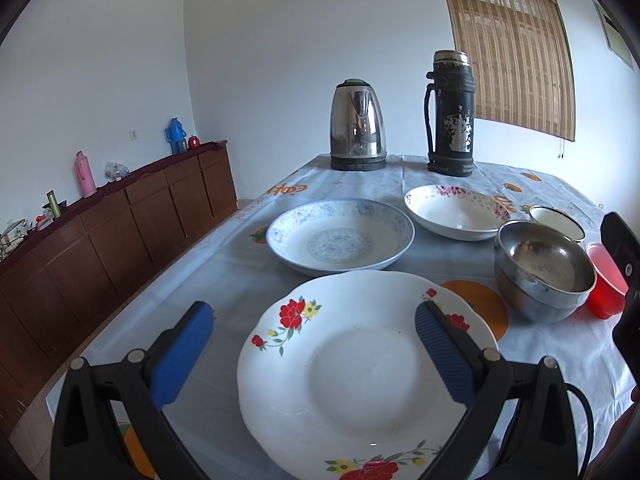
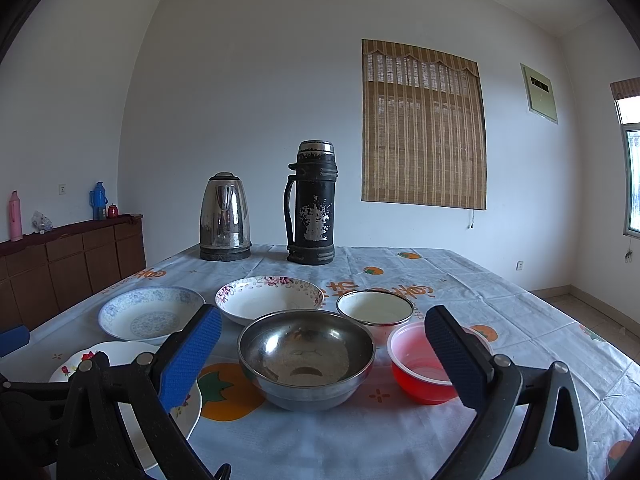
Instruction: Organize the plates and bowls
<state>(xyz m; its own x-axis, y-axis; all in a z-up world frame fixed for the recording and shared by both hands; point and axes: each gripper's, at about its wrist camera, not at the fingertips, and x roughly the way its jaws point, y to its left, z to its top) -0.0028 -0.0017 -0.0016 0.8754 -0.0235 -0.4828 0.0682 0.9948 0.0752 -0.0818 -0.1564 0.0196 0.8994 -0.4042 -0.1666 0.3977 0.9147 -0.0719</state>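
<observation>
Left view alone shows the red-flowered plate (image 1: 352,364) whole; three plates, three bowls on tabletop (image 2: 460,280); left claw (image 1: 314,354) and right claw (image 2: 322,356) gape wide, empty.

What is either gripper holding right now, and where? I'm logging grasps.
Nothing. The left gripper is open above the red-flowered plate; the right gripper is open before the steel bowl.

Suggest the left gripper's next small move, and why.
Probably lower the left gripper, which is open and empty, onto the near rim of the red-flower plate below it; the plates lie unstacked, and this one is nearest.
</observation>
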